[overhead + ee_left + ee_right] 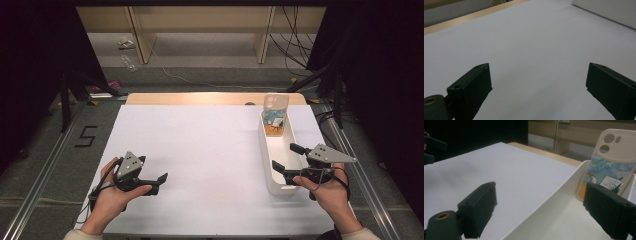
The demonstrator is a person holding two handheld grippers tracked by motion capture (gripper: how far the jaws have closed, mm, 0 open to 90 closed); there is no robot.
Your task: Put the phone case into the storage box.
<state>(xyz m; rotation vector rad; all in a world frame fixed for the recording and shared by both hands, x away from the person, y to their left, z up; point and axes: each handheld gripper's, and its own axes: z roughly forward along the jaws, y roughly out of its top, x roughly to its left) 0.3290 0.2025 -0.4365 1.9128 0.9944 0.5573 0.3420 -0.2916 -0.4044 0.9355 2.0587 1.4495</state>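
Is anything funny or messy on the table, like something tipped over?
Nothing is spilled or broken. One thing stands out a little: the phone case stands tilted at the far end of the white bin, leaning on its wall rather than lying flat. The right gripper hangs open over the bin's near end.

Two black plastic handheld grippers, left (159,181) & right (287,156), each w/ flat ribbed rectangular jaw pads, a grey three-cornered top plate w/ dark dots, brass-coloured pivot screw, black trailing cable. Pale cream sleeve cuffs (362,233) at wrists.
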